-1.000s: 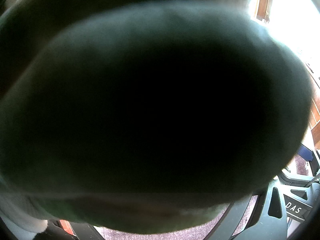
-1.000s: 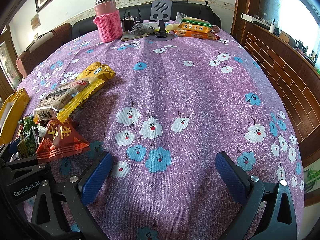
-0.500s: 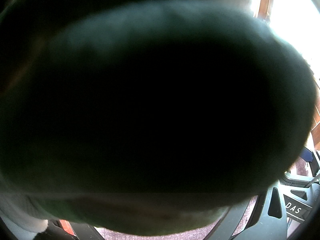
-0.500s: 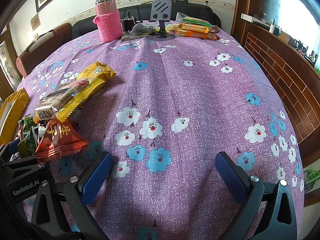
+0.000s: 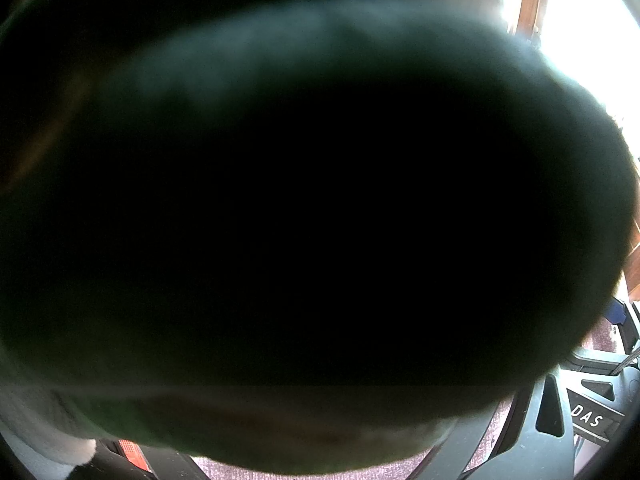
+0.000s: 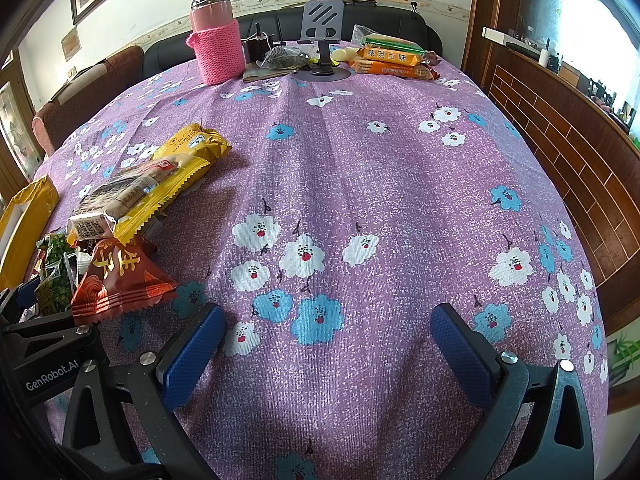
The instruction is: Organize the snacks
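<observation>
In the right wrist view, my right gripper [image 6: 326, 320] is open and empty, low over the purple flowered tablecloth [image 6: 360, 184]. A heap of snacks lies at the left: a red-orange packet [image 6: 120, 276], green packets [image 6: 54, 272], a long brown bar wrapper [image 6: 124, 192] on yellow packets [image 6: 188, 152]. The left gripper's black frame [image 6: 48, 340] shows beside that heap. In the left wrist view, a dark blurred object [image 5: 300, 220] pressed against the lens hides the left fingers.
At the far edge stand a pink flask in a knitted sleeve [image 6: 216, 36], a grey phone stand [image 6: 322, 28], a clear bag [image 6: 284, 58] and orange biscuit packs [image 6: 390, 60]. A yellow bag [image 6: 24, 216] lies at the left edge. Chairs and a sofa ring the table.
</observation>
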